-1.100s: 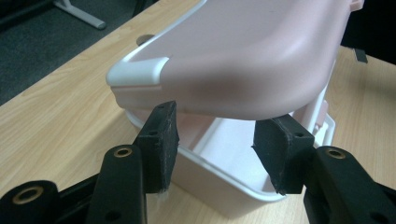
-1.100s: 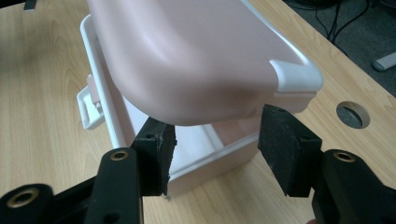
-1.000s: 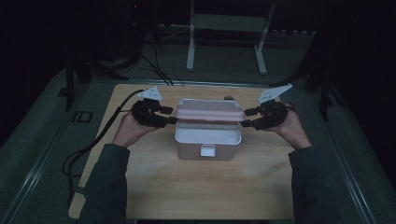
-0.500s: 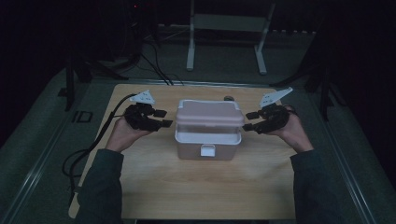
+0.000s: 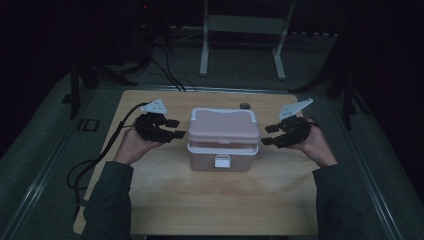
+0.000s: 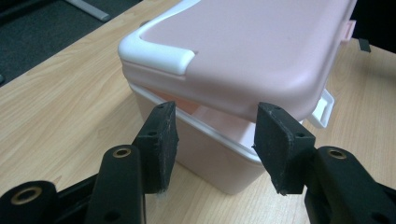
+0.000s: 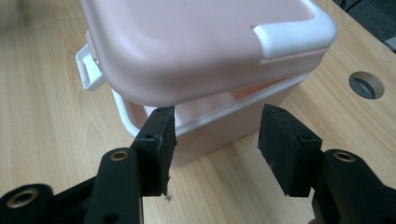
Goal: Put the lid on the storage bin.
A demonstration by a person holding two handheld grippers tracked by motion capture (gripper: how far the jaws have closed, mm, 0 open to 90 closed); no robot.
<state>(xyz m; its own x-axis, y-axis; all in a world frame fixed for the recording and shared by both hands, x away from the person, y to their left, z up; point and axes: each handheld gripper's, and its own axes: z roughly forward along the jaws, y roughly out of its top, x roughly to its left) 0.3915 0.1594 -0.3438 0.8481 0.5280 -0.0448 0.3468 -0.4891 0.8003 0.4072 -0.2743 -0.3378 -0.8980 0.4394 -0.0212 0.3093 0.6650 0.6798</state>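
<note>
Two grippers flank my pink box (image 5: 223,145), which sits mid-bench (image 5: 200,200) with its lid (image 5: 223,125) raised off the base. My left gripper (image 5: 176,129) hangs just beside its left end, my right gripper (image 5: 266,135) just beside the other; both gape apart, gripping nothing.

- The box (image 5: 223,150) is pale pink, its lid (image 6: 247,51) the same pink with white corners and a white front latch (image 5: 222,161).
- The desk (image 5: 210,205) is light wood with fine grain.
- Both tools, left (image 5: 176,128) and right (image 5: 267,135), are black, each topped by a grey plate.
- The sleeves are dark green.
</note>
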